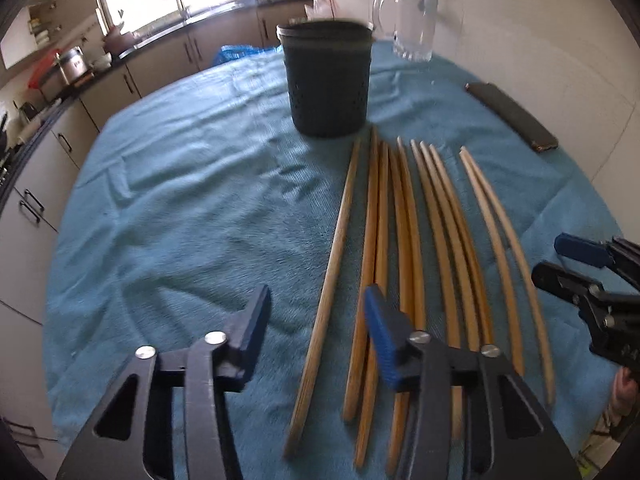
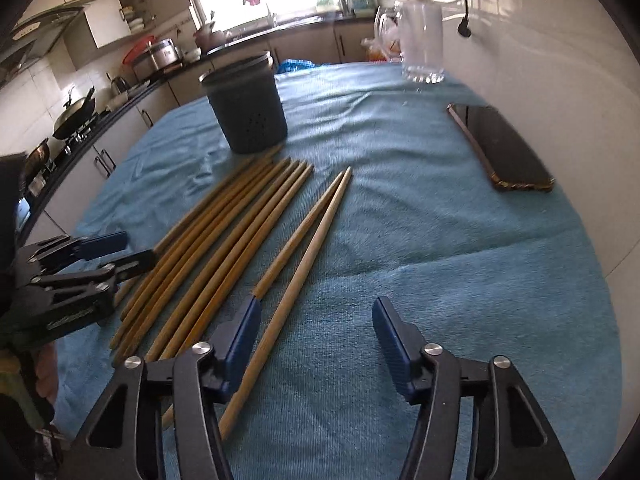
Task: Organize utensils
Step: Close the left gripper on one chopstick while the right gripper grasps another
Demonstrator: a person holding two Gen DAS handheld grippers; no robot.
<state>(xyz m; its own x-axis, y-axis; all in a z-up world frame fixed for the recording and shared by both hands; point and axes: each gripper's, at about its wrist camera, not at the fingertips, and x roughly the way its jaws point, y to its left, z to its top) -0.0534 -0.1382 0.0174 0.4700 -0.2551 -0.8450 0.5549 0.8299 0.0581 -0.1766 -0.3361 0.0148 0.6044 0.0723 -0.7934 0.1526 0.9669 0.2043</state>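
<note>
Kitchen surface under blue towel (image 1: 180, 208) | wooden chopsticks (image 1: 400, 240) lower centre, dark perforated plastic holder (image 1: 328, 80) above | left gripper (image 1: 316, 320) jaws apart, astride one chopstick | right gripper (image 2: 316, 328) jaws apart, likewise

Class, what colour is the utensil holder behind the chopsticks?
Dark grey utensil holder, clearest in the right wrist view.

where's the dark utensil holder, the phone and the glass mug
dark utensil holder (image 1: 327, 84), left wrist view, middle of its perforated side wall
phone (image 2: 502, 148), right wrist view, centre of its dark screen
glass mug (image 2: 423, 46), right wrist view, middle of its clear body
</note>
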